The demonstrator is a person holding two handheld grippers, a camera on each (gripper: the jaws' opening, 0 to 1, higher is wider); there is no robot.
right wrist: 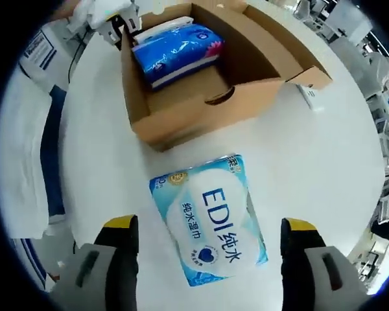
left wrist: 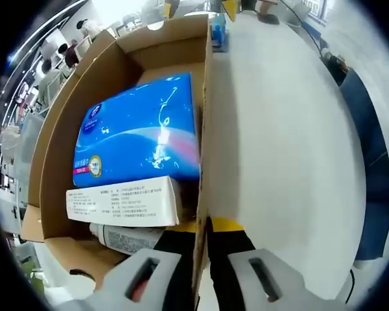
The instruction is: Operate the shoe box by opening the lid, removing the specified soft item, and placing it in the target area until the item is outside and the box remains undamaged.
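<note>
L gripper (left wrist: pixel 201 249) pinches side wall of open brown cardboard box (left wrist: pixel 204 116) (blue tissue pack (left wrist: pixel 139 129) inside). R gripper (right wrist: pixel 207 243), jaws wide apart, holds nothing; light-blue EDI wipes pack (right wrist: pixel 211 217) lies on white table (right wrist: pixel 324 168) between them, outside box.

I saw a white table (right wrist: pixel 324 168) carrying an open cardboard shoe box (right wrist: pixel 201 113), and just beside it, apart from its wall, a pale blue EDI tissue pack (right wrist: pixel 211 217) lay flat.
</note>
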